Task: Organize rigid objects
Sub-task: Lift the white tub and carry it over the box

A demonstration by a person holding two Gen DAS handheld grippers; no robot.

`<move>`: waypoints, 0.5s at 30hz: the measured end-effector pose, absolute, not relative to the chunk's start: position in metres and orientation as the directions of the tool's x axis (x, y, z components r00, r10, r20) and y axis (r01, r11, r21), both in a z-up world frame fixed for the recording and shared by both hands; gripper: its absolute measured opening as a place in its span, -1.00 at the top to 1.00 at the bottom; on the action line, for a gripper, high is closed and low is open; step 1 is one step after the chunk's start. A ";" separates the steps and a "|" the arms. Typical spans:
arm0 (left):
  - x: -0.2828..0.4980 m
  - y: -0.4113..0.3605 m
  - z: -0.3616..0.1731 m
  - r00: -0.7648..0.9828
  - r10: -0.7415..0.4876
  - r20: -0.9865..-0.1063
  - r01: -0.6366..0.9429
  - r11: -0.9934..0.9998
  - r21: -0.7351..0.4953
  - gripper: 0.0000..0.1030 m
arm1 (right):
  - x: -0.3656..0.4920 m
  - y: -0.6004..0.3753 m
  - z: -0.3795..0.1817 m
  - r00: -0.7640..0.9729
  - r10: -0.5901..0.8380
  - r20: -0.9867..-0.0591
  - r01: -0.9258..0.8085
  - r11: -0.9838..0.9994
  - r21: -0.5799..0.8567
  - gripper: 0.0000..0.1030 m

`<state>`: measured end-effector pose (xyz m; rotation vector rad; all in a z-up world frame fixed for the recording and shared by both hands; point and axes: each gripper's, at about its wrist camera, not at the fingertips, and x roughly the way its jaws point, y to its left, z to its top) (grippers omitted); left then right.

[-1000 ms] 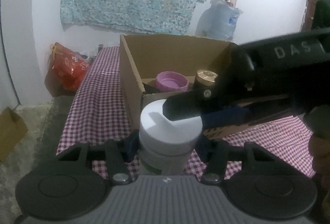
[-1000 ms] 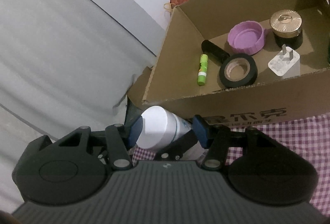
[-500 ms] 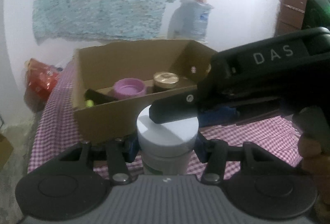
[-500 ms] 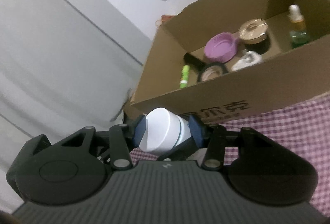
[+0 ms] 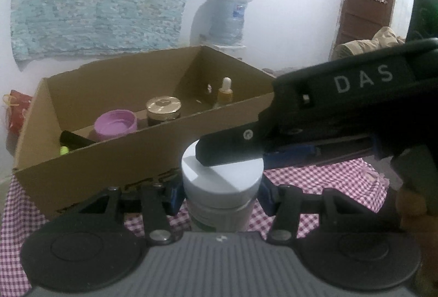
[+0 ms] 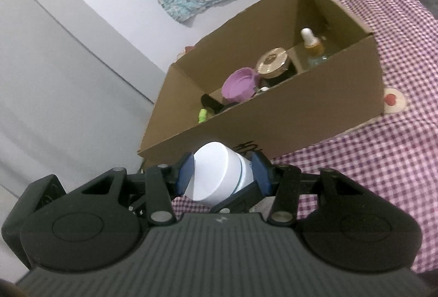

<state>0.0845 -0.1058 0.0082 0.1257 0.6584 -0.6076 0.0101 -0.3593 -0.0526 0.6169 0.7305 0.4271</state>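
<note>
Both tools grip one white-lidded jar (image 5: pixel 221 176): the left gripper (image 5: pixel 219 194) is clamped on its body below the lid, and the right gripper (image 6: pixel 223 173) is clamped across the lid, holding the jar just in front of the cardboard box (image 5: pixel 109 160), above the checked tablecloth (image 6: pixel 383 154). The box stands open on the cloth and contains, from its left end, a green tube (image 6: pixel 202 115), a black cylinder (image 5: pixel 75 139), a purple cap (image 5: pixel 115 126), a gold-lidded dark jar (image 5: pixel 163 110) and a dropper bottle (image 5: pixel 225 93). A small white item (image 6: pixel 264 89) lies beside the purple cap, too hidden to identify.
</note>
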 end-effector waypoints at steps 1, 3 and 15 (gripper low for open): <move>0.082 -0.107 0.007 0.623 -0.489 -0.611 0.569 0.819 -0.075 -0.05 | 0.010 -0.362 -0.054 0.675 0.556 -0.485 -0.143 0.743 0.654 0.09; 0.082 -0.111 0.005 0.622 -0.482 -0.617 0.572 0.818 -0.062 -0.05 | 0.011 -0.365 -0.057 0.676 0.552 -0.488 -0.134 0.743 0.656 0.09; 0.083 -0.128 -0.008 0.605 -0.453 -0.655 0.593 0.805 -0.009 -0.06 | 0.017 -0.383 -0.075 0.661 0.590 -0.464 -0.112 0.689 0.716 0.06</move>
